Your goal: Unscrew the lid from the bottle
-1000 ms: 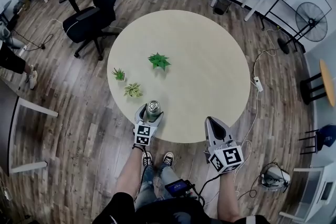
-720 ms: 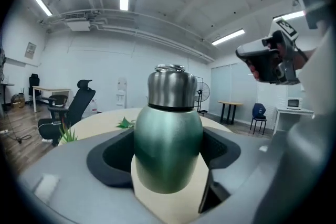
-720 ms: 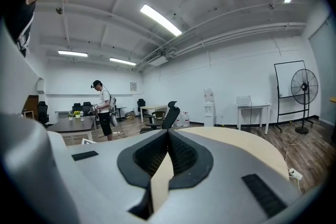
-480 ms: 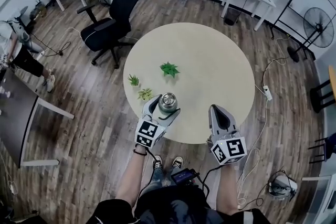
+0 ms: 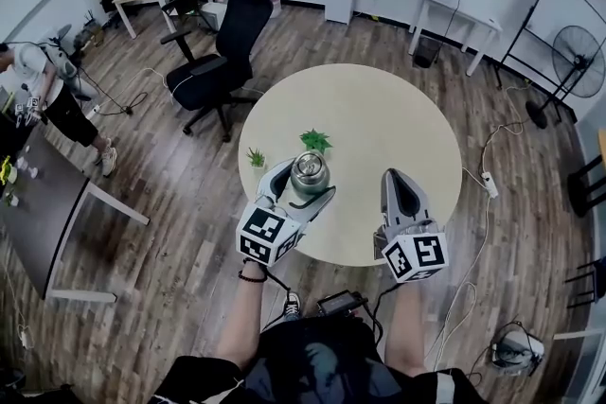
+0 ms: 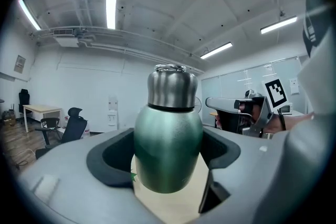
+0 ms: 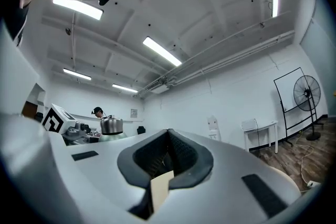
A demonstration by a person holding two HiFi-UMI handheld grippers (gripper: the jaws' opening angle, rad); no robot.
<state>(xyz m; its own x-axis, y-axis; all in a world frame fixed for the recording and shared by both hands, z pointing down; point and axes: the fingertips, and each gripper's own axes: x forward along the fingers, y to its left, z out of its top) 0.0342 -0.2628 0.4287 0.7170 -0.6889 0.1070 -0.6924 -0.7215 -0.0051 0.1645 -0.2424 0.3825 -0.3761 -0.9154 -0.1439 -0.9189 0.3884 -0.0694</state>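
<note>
The fingers [image 6: 113, 157] of the left gripper [image 5: 305, 184] are clenched on the green body of the bottle [image 6: 168, 139], below its steel lid [image 6: 172, 86], which is on. The fingers [image 7: 186, 157] of the right gripper [image 5: 395, 183] are pressed together with nothing between them. This gripper stands at about 3 o'clock from the bottle, apart from it. The bottle is upright over the tabletop [image 5: 379, 118], near its 9 o'clock side, with a small plant [image 5: 315, 141] at 12 o'clock of it. To do the step well, I think the right fingers must first open wider than the lid, come around its steel side and close squarely. Then they turn counter-clockwise on the bottle's own axis while the left fingers give no way, because the round body may slip. It is hard to tell whether the bottle's base touches the tabletop, as the left fingers cover it in both views. The seam under the lid is seen only from one side.
</note>
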